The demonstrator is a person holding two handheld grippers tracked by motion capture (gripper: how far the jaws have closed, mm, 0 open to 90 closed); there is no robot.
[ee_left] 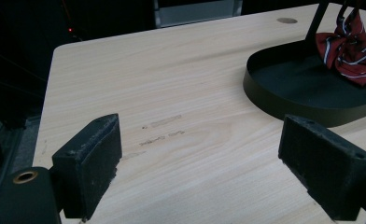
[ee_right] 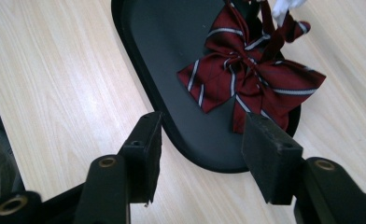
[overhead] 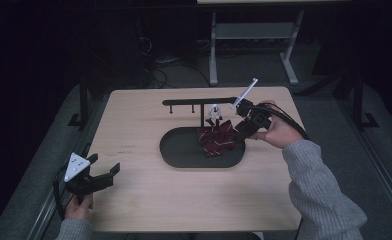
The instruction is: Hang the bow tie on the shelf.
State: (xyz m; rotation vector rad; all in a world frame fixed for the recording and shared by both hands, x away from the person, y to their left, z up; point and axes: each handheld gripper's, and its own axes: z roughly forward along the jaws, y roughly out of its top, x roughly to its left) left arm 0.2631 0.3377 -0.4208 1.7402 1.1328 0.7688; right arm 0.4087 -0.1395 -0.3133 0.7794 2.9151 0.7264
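Dark red bow tie with thin white and navy stripes, loops spread, lying on the black oval tray just ahead of the right gripper, its strap running up toward a white clip on the black rack. Right gripper's jaws parted wide, nothing between the pads, poised over the tray's rim beside the bow without touching it; right hand reaching in from the tray's far end, sleeve angled across the table. Left gripper likewise spread wide and empty, resting low near the table's corner, well apart from the tray.
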